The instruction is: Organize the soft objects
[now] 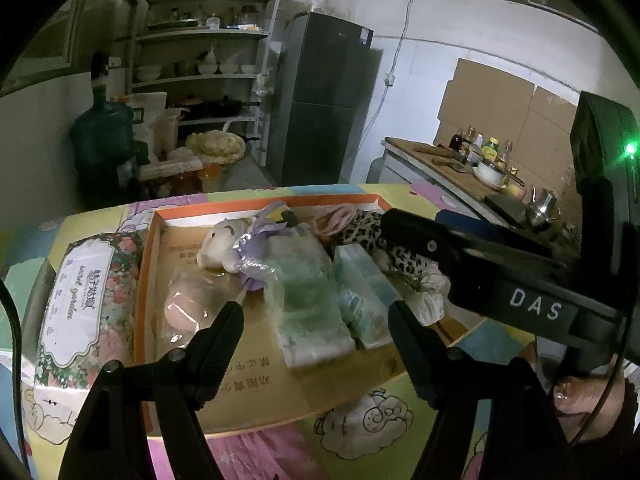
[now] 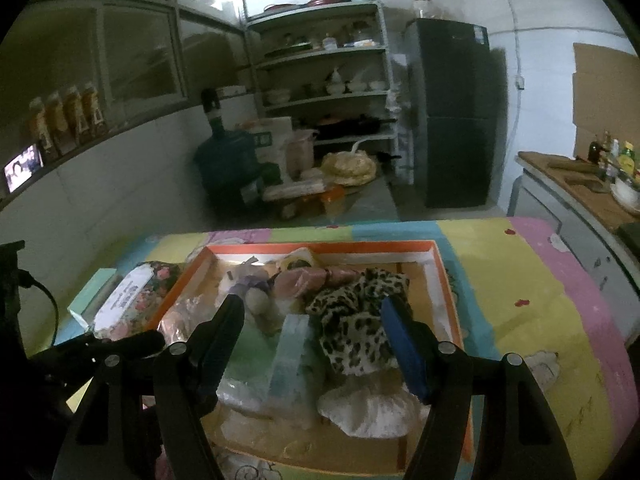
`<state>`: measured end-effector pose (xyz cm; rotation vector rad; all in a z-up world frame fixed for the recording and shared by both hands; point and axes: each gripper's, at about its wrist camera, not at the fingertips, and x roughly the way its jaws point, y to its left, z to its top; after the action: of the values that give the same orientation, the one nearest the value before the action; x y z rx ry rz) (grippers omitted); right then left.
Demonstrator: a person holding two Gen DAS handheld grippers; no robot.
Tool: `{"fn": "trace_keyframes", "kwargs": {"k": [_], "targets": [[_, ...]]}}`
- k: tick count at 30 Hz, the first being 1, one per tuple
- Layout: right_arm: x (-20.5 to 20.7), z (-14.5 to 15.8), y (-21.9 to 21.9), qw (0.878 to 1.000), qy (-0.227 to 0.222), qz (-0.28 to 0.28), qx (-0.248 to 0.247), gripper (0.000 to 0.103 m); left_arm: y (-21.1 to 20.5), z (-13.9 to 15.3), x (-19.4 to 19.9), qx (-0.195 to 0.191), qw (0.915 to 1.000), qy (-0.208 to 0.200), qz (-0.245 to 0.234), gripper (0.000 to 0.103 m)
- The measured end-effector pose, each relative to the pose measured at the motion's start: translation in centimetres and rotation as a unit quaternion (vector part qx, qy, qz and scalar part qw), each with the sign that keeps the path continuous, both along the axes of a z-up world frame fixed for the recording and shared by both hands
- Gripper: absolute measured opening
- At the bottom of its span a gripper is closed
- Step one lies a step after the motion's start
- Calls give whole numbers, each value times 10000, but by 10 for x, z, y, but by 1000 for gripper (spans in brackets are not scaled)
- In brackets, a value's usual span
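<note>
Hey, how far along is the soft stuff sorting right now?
Mostly done: the plush toy, tissue packs and leopard-print cloth lie in the orange-rimmed box. Nothing is in hand; the left gripper and right gripper hover open. Left: the floral tissue pack sits outside, beside the box.

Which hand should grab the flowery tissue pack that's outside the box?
Probably the left. The flowery tissue pack lies beside the box's left wall, nearer the open left gripper. The right gripper hovers over the leopard cloth.

Home kitchen, crockery-stacked shelf rack (image 2: pixel 324 80), dark fridge (image 1: pixel 324 96), water jug (image 1: pixel 102 136), counter with condiment bottles (image 1: pixel 476 148)
</note>
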<state>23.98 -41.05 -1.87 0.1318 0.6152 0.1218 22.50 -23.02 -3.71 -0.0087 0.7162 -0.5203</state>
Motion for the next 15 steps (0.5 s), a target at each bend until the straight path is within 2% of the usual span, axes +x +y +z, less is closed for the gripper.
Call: {"fn": "trace_keyframes", "kwargs": {"k": [15], "targets": [[-28, 1, 13, 9993, -110, -291, -203, 73, 19, 7, -15, -43, 9998, -169, 59, 74]]}}
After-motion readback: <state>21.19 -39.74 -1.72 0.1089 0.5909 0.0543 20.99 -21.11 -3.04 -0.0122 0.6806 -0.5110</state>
